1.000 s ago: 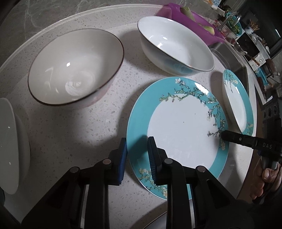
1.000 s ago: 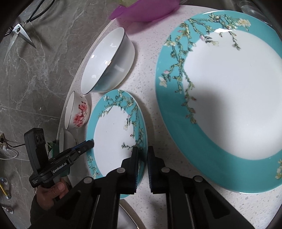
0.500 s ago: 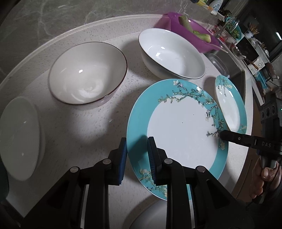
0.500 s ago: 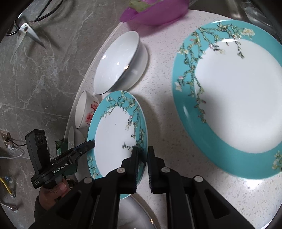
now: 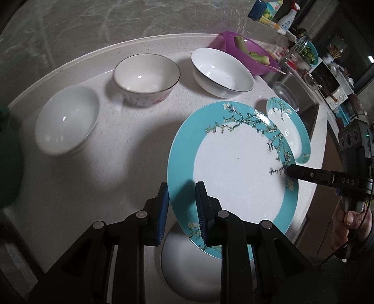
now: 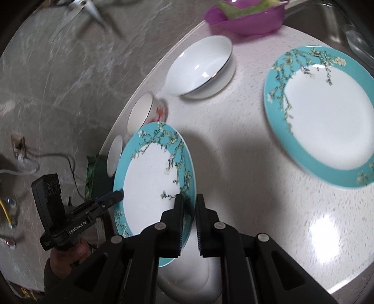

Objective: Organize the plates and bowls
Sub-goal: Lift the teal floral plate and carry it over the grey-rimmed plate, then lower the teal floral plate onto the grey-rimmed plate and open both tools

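My left gripper [image 5: 181, 205] is shut on the near rim of a teal floral plate [image 5: 233, 170], held tilted above the round table. My right gripper [image 6: 188, 212] is shut on the same plate's opposite rim [image 6: 152, 177]; it shows in the left wrist view [image 5: 289, 171]. A second teal plate [image 6: 327, 117] lies flat on the table, also in the left wrist view [image 5: 289, 126]. A wide white bowl [image 5: 222, 72], a pink-flowered bowl [image 5: 146, 78] and a small white bowl [image 5: 66, 119] stand behind. A white dish [image 5: 194, 269] lies under the held plate.
A purple bowl of vegetables [image 5: 247, 55] stands at the table's [image 5: 105, 175] far edge beside a sink [image 5: 301, 103]. A dark green object [image 5: 9, 163] is at the left. Bottles and kitchen clutter [image 5: 280, 14] sit beyond. Scissors [image 6: 81, 7] lie on the marble floor.
Both grippers have lifted the held plate up and back from the table; the bowls and the other plate now look farther away. Jaws have stayed shut on the rim.
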`<state>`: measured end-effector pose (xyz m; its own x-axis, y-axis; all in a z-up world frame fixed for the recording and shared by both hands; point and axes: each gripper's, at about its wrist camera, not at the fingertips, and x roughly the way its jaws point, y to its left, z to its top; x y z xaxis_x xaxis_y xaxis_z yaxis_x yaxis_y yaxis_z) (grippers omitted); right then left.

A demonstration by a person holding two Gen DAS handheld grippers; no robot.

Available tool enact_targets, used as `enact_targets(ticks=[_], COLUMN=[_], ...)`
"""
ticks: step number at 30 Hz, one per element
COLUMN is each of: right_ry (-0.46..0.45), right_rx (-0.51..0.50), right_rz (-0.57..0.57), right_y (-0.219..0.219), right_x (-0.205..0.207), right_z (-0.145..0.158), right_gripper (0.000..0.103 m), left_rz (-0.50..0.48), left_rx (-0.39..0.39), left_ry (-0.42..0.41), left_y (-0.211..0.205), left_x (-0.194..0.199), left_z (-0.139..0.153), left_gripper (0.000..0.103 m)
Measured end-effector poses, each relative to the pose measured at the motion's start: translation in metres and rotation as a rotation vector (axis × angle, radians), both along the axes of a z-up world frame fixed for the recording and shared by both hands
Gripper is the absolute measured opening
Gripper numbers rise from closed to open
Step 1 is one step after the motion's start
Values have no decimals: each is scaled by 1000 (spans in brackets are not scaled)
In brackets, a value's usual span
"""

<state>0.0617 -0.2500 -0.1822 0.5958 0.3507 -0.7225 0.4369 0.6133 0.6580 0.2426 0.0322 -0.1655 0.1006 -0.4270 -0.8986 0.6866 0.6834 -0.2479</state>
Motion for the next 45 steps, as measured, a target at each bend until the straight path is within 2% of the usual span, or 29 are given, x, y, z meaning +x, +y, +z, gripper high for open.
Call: enact_targets(ticks=[5,10,17,28,38,45], right_ry=[27,53,110,155,170,176], right_rx=[-5,-20,-25,-40,-94,-227], right_rz=[50,95,113,113,118,182], right_y=[22,43,63,69,75,89], right_x=[-8,-17,-37,-54,-53,-44], right_z=[0,-4,-23,-43,-51,-44], right_gripper=[13,13,13,14,15,17], left_rz=[18,38,20,-11,-34,-59], left_rx=[-4,9,37,63,99,158], left_ry=[17,52,61,48,-5,-76], left_y=[32,64,84,89,78,70], left_x=[-24,-47,-79,-99,-107,-112], left_z=[-3,-19,-36,-56,-66,-65], left_gripper=[20,20,20,20,21,21])
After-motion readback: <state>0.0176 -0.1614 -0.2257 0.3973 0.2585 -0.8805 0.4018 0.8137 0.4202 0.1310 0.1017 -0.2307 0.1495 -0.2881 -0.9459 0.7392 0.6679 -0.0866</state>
